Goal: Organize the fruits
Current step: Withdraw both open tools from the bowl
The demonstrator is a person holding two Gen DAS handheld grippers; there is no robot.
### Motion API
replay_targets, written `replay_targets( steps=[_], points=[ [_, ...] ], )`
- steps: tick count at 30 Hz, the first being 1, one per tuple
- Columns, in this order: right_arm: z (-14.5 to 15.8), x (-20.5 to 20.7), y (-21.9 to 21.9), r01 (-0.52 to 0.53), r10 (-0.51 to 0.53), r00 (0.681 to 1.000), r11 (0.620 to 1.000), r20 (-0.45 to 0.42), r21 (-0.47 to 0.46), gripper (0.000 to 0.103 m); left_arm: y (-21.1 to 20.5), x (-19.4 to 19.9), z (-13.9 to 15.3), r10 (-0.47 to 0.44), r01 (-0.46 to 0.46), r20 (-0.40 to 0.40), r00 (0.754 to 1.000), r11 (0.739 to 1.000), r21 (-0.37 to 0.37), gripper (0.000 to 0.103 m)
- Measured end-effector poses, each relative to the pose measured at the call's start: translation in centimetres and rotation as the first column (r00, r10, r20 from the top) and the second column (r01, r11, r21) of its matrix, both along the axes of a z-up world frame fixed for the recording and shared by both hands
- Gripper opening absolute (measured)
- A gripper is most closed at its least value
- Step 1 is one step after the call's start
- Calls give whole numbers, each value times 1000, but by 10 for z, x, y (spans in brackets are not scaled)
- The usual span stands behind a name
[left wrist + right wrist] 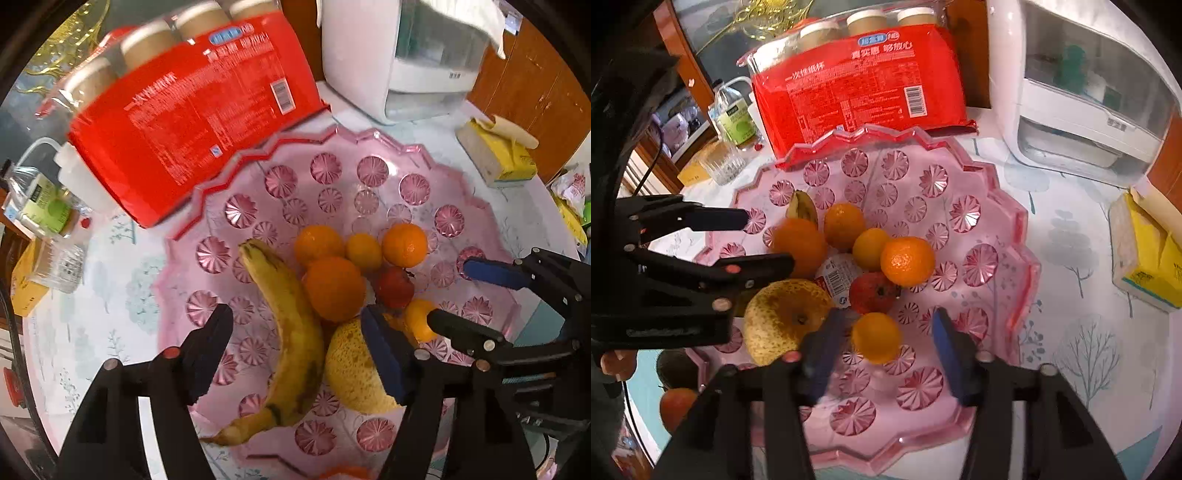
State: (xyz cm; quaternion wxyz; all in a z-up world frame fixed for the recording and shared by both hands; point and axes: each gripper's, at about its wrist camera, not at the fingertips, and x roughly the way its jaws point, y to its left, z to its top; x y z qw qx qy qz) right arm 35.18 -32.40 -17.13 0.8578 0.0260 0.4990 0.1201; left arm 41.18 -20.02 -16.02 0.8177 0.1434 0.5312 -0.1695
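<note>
Both hand-held grippers released over the pink tray [997, 206]. Small orange [876, 336] lies between right hand-held gripper [886, 345] fingers: light, firm, rolls easily; we take it across its middle.

**Fruit count on the pink tray**

One pink tray [1001, 206] is sitting on the surface. One banana [291, 332] is lying in it, and one yellow pear [783, 325] is resting at the near left. Three oranges are showing: one at the right [907, 262], one at the left [799, 242], one farther back [844, 225]. Two smaller yellow-orange citrus are sitting among them, one in the middle [870, 247] and one nearest [875, 338]. One red fruit [873, 293] is lying between those two. One more reddish fruit [677, 406] is showing off the tray, at the near left.
</note>
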Motion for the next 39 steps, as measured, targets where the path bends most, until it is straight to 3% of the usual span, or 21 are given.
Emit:
replay_targets(
  steps=[8, 12, 19, 34, 39],
  points=[
    [15, -12, -4, 30, -31, 1000, 999, 8, 20, 59, 19, -18, 26, 34, -34, 29, 999, 999, -16, 73],
    [30, -19, -2, 43, -44, 999, 999, 24, 12, 59, 28, -30, 43, 53, -52, 44, 998, 998, -35, 84],
    [54, -35, 3, 70, -69, 996, 998, 53, -10, 59, 46, -51, 70, 90, -86, 47, 995, 993, -75, 84],
    [115, -91, 13, 134, -127, 983, 990, 130, -50, 59, 93, -118, 149, 129, -107, 142, 982, 983, -150, 84],
    [136, -112, 17, 195, -188, 972, 980, 142, -37, 59, 111, -138, 168, 120, -92, 172, 978, 982, -164, 84]
  ],
)
